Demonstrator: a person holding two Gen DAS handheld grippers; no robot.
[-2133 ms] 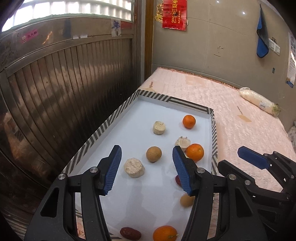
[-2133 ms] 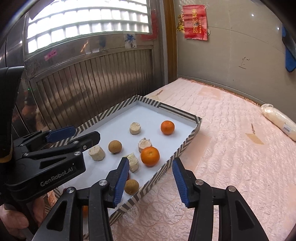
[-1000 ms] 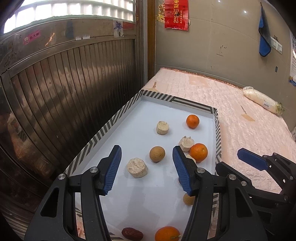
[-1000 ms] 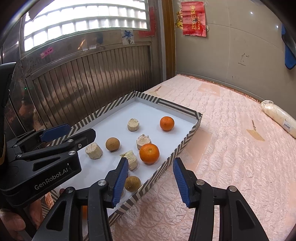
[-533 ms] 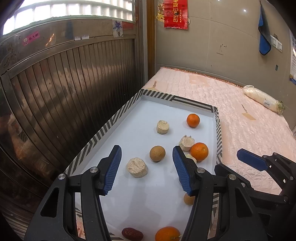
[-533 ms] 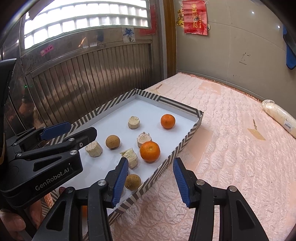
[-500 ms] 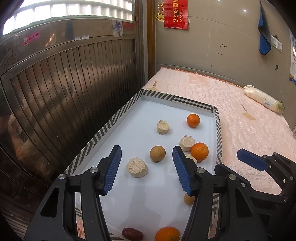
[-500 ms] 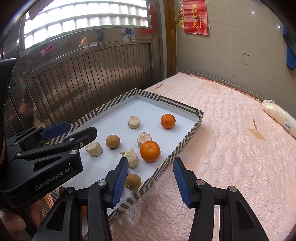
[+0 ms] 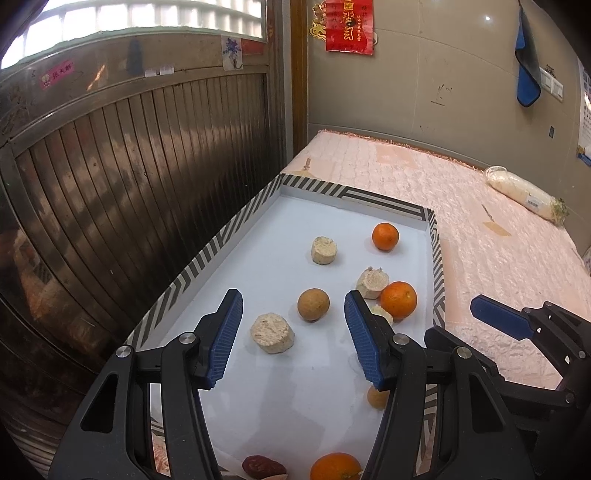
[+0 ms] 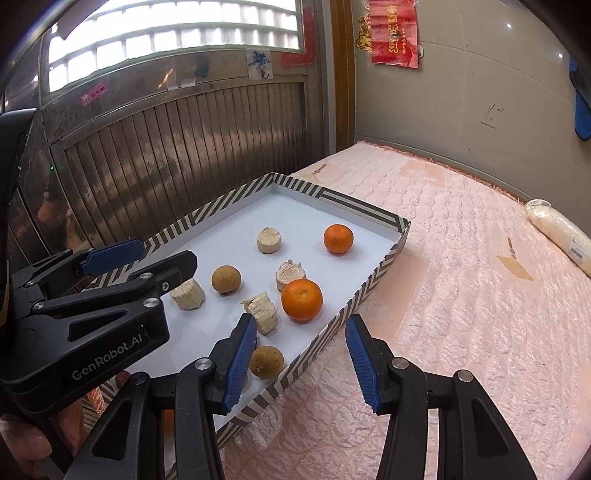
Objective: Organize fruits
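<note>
Nothing in the tray [image 9: 207, 254] has shifted since the earlier frames, and both grippers sit where they were, though the view has drifted a touch.

That tray, white inside with a black-and-white striped rim, lies on a pink quilted bed [image 10: 480, 295] against a ribbed metal door [image 9: 147, 166]. In it lie three oranges: one far [image 9: 385, 236], one by the right rim [image 9: 398, 300], one at the near edge [image 9: 335, 466]. Two brown round fruits lie among them, one mid-tray [image 9: 313, 304] and one near the right rim [image 10: 266, 361]. Four pale cut chunks (what fruit, I cannot tell) are scattered between: far [image 9: 324, 250], middle [image 10: 290, 274], left [image 9: 272, 332], and one [image 10: 261, 312] just beside the second orange. A dark red fruit [image 9: 262, 466] lies at the near edge.

The left gripper [image 9: 293, 334] hovers over the tray, jaws parted and empty, with the left chunk and the mid-tray brown fruit seen between its fingers. The right gripper [image 10: 301, 356] hangs over the tray's right rim, also parted and empty. "GenRobot.AI" is printed on the left gripper's body. A red paper [image 9: 349, 26] with gold characters hangs on the wall; the door's small stickers are too small to read.

Right of the tray the bed is open, apart from a wrapped white roll [image 9: 526, 194] at the far side.
</note>
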